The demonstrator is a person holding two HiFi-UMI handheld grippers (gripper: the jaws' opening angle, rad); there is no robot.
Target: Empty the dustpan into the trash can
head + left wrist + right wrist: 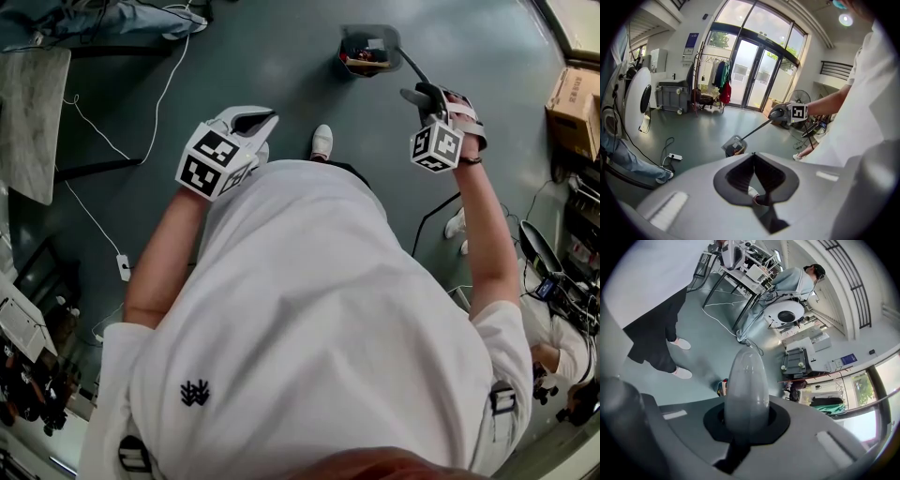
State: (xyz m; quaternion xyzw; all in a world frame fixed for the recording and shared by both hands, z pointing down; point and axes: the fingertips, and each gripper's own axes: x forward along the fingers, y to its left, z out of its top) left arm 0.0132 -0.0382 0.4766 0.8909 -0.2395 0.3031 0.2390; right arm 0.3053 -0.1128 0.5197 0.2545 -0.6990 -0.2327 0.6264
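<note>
A long-handled grey dustpan (367,52) stands on the grey floor ahead of my feet, with red and white rubbish inside. Its thin dark pole rises to my right gripper (424,94), which is shut on the rounded grey handle end (746,385). The left gripper view shows the dustpan (735,146) with its pole slanting up to that gripper. A coloured bit of the dustpan (722,386) peeks out beside the handle in the right gripper view. My left gripper (251,120) is held at chest height to the left, jaws shut with nothing in them (753,157). I cannot make out a trash can.
A table (33,122) stands at the left, and a white cable runs to a power strip (124,267) on the floor. A cardboard box (574,103) sits at the right. Another person's shoe (457,225) is close on my right. Glass doors (750,75) lie ahead.
</note>
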